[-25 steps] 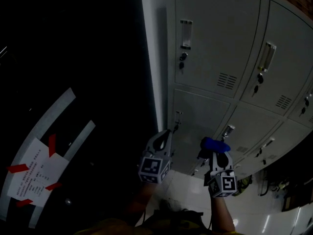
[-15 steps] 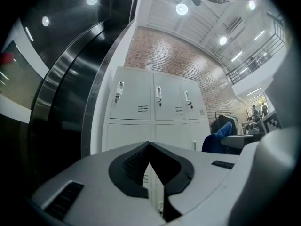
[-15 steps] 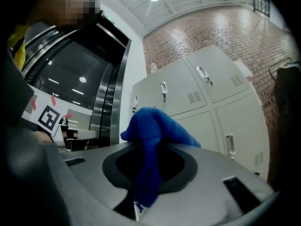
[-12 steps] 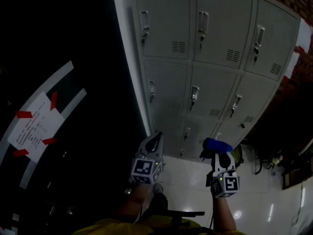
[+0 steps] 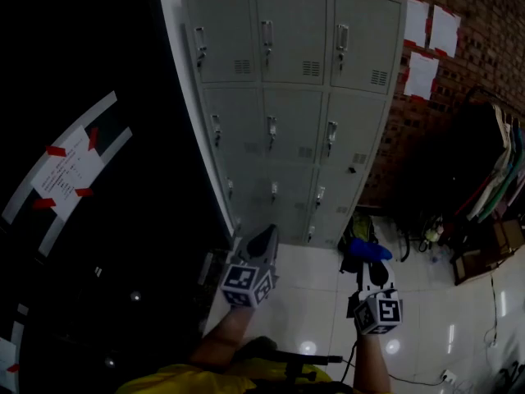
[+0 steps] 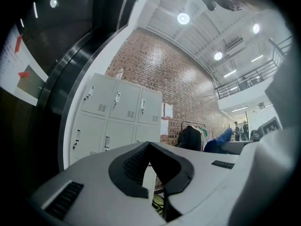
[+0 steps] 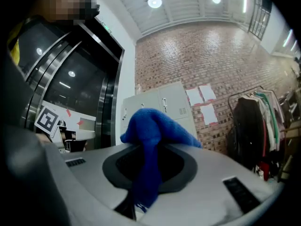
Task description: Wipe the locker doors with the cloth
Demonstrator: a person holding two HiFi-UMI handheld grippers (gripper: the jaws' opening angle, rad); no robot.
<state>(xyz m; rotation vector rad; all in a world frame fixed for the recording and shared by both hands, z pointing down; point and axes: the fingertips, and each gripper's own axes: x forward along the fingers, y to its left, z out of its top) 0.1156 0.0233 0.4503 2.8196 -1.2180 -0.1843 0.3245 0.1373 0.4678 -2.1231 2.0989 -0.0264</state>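
Observation:
A grey bank of lockers (image 5: 287, 105) with three columns of doors stands against a brick wall; it also shows far off in the left gripper view (image 6: 117, 112) and the right gripper view (image 7: 162, 100). My right gripper (image 5: 371, 263) is shut on a blue cloth (image 5: 365, 247), which bunches above the jaws (image 7: 153, 135). My left gripper (image 5: 261, 243) is shut with nothing in it (image 6: 151, 168). Both grippers hang well short of the lockers, over the white floor.
A dark glass wall with a taped paper notice (image 5: 70, 167) runs along the left. White sheets (image 5: 431, 48) hang on the brick wall to the right of the lockers. A clothes rack (image 5: 500, 162) and bags (image 5: 361, 228) stand at the right on the glossy floor (image 5: 435, 318).
The view has pulled back and tilted up: the lockers now show whole and farther away. Both grippers keep their places low in the frame, the cloth still held.

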